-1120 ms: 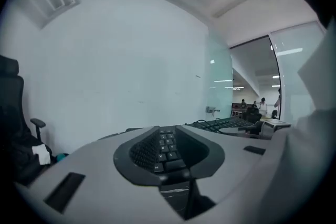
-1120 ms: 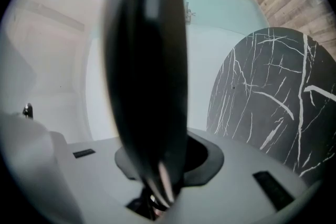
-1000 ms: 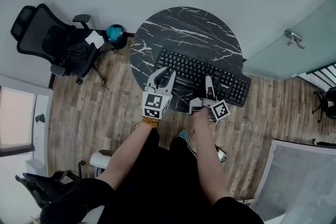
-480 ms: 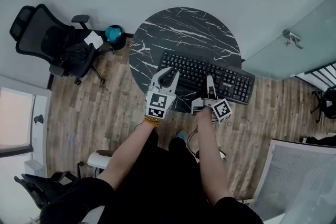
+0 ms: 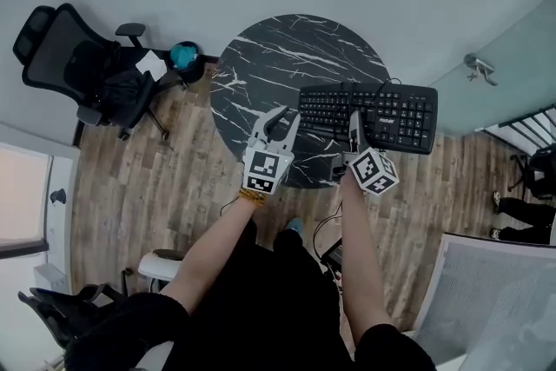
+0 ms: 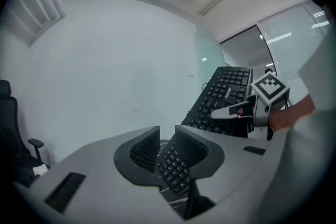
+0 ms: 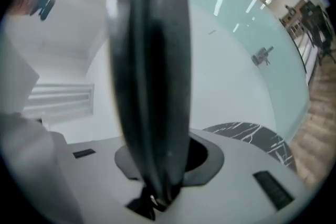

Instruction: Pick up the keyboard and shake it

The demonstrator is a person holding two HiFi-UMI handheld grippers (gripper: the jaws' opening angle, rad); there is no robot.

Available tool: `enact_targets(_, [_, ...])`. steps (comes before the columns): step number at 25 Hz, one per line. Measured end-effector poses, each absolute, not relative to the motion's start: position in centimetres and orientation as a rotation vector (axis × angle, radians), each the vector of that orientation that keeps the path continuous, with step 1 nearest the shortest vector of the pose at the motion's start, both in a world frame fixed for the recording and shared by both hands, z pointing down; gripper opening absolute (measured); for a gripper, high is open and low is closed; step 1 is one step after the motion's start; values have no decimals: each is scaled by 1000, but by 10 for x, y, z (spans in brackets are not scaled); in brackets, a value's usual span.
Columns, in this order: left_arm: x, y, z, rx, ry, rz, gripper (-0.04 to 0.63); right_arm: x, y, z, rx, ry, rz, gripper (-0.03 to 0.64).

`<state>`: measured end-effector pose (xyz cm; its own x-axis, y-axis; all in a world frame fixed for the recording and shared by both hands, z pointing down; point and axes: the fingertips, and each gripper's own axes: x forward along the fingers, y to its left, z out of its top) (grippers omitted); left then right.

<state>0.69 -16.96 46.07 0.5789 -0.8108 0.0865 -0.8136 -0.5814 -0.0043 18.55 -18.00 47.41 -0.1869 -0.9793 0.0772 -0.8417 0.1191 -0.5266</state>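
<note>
A black keyboard (image 5: pixel 391 113) hangs above the right rim of the round black marble table (image 5: pixel 295 56), tipped so its keys face me. My right gripper (image 5: pixel 354 119) is shut on its near long edge; in the right gripper view the keyboard (image 7: pixel 152 60) stands edge-on as a dark upright band rising from that gripper (image 7: pixel 157 165). My left gripper (image 5: pixel 282 115) stands at the keyboard's left end with its jaws apart. In the left gripper view the keyboard's (image 6: pixel 223 94) end shows in the gap of the left gripper (image 6: pixel 160 147), close to the right jaw, with a slit beside the left pad.
A black office chair (image 5: pixel 78 65) stands left of the table with a teal object (image 5: pixel 185 55) beside it. A glass door with a handle (image 5: pixel 479 65) is at the right. A white stool (image 5: pixel 161 263) sits by my legs on the wood floor.
The keyboard has left the tabletop, risen and swung to the right, tipping with its keys toward me. My right gripper rose and rolled with it. The left gripper hardly moved.
</note>
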Motion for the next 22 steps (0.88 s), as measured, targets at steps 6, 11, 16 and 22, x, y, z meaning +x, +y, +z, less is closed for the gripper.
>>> enact_targets(6, [4,-170,459,2768,-1432,112,95,174,-182,463,-2206,2418,-221,95])
enact_targets(11, [-8,-168,464,2744,-1465,104,95,165,-185,457,-2549,2551,188,94])
enact_targets(16, [-24,-167,475,2699,-1486,101,95,156,-192,466,-2782,2693,698,95])
enact_targets(22, [-67,-165,502,2587,-1569,114,95,133,-189,503,-2798,2912,1036,95])
